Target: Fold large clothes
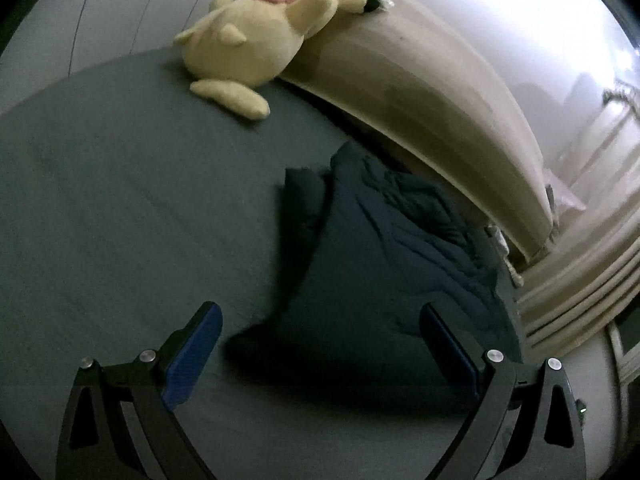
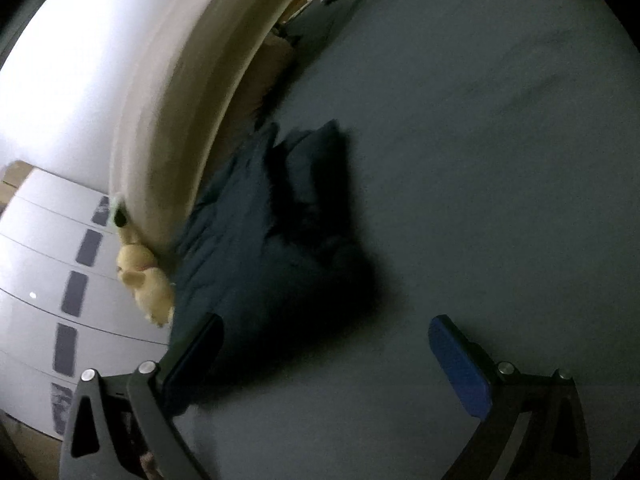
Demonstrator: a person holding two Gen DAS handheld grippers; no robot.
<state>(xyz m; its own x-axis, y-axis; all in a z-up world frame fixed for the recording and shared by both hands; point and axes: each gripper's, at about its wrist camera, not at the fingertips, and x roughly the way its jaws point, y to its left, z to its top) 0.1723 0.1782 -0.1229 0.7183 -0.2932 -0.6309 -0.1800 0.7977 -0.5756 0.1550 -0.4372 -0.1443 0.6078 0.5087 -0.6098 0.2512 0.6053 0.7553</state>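
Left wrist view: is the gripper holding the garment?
No. The left gripper is open with nothing between its pads, and the dark garment lies crumpled on the bed ahead of it.

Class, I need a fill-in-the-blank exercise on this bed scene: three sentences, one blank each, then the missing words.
1. The crumpled dark blue garment lies on the grey ____ sheet.
2. The soft plush toy leaning on the beige headboard is ____ in colour.
3. The left gripper and the right gripper both have their jaws ____, holding nothing.

Missing words: bed; yellow; open
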